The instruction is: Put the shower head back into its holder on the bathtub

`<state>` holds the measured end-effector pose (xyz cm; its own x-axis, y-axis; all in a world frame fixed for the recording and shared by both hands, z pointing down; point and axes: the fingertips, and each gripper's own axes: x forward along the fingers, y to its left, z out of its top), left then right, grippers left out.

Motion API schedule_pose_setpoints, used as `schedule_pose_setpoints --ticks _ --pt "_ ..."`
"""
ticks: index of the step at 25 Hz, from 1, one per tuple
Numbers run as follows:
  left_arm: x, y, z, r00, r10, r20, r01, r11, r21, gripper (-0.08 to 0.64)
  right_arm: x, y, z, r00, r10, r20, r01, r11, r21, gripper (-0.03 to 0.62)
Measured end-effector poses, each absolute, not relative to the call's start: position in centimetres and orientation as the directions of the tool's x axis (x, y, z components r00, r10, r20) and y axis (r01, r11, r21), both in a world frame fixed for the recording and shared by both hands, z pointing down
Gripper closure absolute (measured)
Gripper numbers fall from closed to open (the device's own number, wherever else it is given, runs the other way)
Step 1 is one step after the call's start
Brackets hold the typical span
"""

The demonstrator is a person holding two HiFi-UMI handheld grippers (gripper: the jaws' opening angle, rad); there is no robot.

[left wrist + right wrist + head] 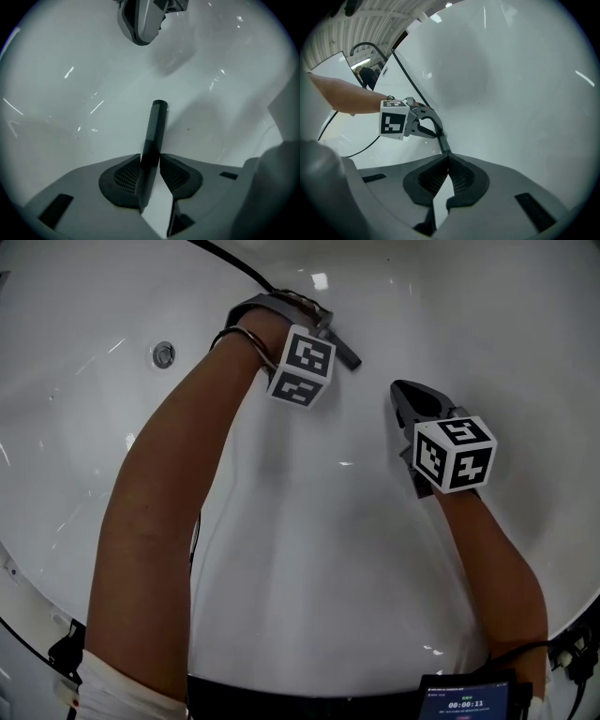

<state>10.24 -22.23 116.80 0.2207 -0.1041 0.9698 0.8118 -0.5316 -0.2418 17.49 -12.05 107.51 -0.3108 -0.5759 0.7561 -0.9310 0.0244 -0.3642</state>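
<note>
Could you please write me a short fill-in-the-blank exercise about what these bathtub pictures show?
A dark, textured rod runs between the jaws of the ___ gripper.
The right gripper holds ___ between its jaws.
Both hang over a glossy ___ bathtub.
In the head view, a round metal fitting lies ___ of the left gripper.
Missing words: left; nothing; white; left.

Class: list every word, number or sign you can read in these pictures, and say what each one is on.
"00:00:11": on the screen at the head view's bottom edge.
Small line above it on the screen: too blurred to read.
left cube, right cube: black-and-white marker patterns only, no words.
</note>
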Motion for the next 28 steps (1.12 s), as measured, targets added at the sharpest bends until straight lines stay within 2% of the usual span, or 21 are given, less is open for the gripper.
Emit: schedule_pose_setpoints --ticks 3,8,13,17,21,28 --pt "11.6 -23.5 115.0 0.236 -0.123 0.964 0.806 -0.529 -0.265 0.430 18.3 -12.3 106.0 -0.288 -0.587 0.757 -0.942 0.031 -0.335 0.580" --pt "9.0 -24.6 118.4 0.166 -0.160 0.973 0.834 -0.504 -0.225 0.430 16.0 -12.8 109.7 -0.287 -0.587 0.757 -0.941 0.023 -0.339 0.580" --pt "12.1 -19.7 118.8 0.173 -0.195 0.965 0.842 -0.478 -0.248 0.431 19.6 -8.0 109.5 -0.267 -0.609 0.747 -0.946 0.016 -0.325 0.580" --pt "16.9 -16.7 114.4 0.325 -0.204 0.924 0.793 -0.474 -0.384 0.434 24.2 -6.7 106.3 -0.222 -0.617 0.755 -0.953 -0.026 -0.301 0.580" --pt "12.6 -16.6 110.3 0.437 -0.131 0.890 0.712 -0.555 -0.431 0.434 20.9 -9.4 105.6 -0.239 -0.587 0.773 -0.920 -0.119 -0.374 0.581" --pt "10.4 -17.3 94.0 0.660 -0.169 0.732 0.437 -0.706 -0.557 0.434 17.9 -11.6 96.7 -0.227 -0.648 0.727 -0.898 -0.149 -0.413 0.580"
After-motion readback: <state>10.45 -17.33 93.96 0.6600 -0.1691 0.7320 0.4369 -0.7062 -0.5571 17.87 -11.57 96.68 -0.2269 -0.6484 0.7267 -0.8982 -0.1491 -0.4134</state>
